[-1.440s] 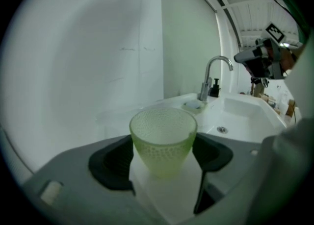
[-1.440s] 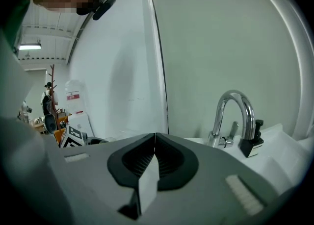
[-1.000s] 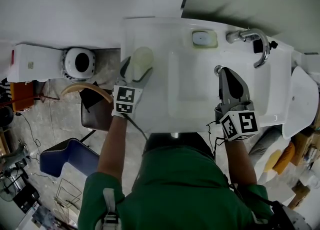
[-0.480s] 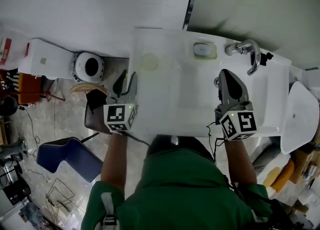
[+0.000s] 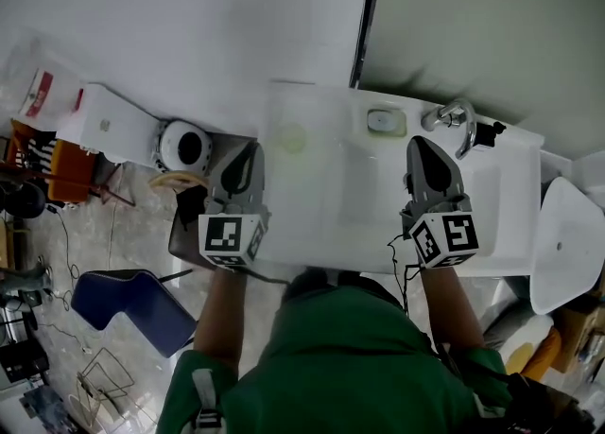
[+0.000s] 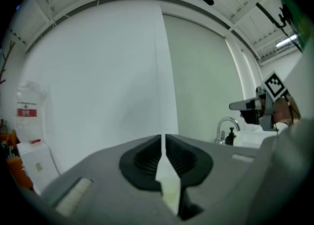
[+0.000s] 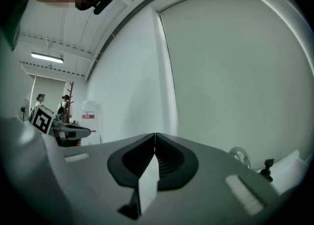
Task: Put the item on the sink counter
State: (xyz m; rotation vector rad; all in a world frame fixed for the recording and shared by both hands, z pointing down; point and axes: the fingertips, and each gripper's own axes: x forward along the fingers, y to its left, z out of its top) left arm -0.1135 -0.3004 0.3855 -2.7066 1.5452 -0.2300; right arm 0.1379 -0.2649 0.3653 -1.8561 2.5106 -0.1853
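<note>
Spotting the pale green round item (image 5: 293,137), blurred, lying on the left rear part of the white sink counter (image 5: 301,219). Holding the grey two-jaw left gripper (image 5: 246,153) just left of it at the counter's edge, tips near the item but touching nothing. Having just been closing those jaws, now all but together, gripping nothing. Hovering the grey right gripper (image 5: 423,148) over the counter's right half, jaws pressed together and empty, well apart from the item.
</note>
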